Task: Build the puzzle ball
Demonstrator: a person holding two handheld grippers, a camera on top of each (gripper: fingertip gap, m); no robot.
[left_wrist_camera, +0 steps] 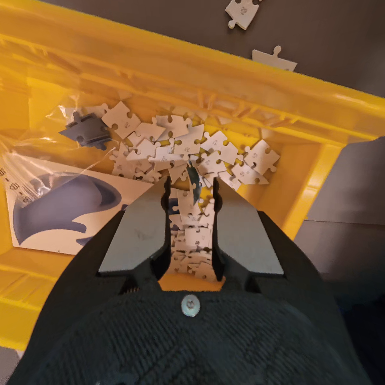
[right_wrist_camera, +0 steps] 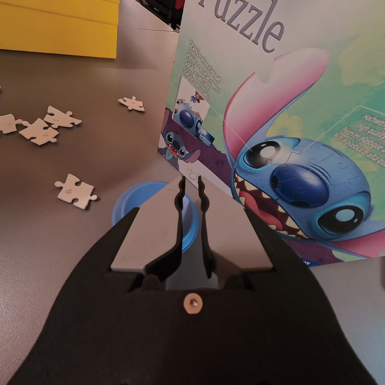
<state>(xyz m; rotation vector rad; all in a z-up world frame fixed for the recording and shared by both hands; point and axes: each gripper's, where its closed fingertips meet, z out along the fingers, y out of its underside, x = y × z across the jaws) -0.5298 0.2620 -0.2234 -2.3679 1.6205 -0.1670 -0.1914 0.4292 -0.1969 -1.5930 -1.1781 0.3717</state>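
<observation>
Puzzle pieces (left_wrist_camera: 187, 145) lie heaped in the yellow crate (left_wrist_camera: 187, 79), where I hold my left gripper (left_wrist_camera: 190, 183) open just above them. My right gripper (right_wrist_camera: 191, 180), jaws slightly parted and empty, hovers over a blue ring (right_wrist_camera: 133, 200) beside the puzzle box (right_wrist_camera: 291, 104), with loose pieces (right_wrist_camera: 76, 191) on the table (right_wrist_camera: 104, 145).

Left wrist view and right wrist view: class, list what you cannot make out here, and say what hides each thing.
- Left wrist view: the puzzle pieces low in the yellow bin are largely covered by the left gripper.
- Left wrist view: one loose piece on the table is partly cut off by the bin's rim.
- Right wrist view: the blue dish is half hidden behind the right gripper.
- Right wrist view: the puzzle box runs past the frame edge.
</observation>
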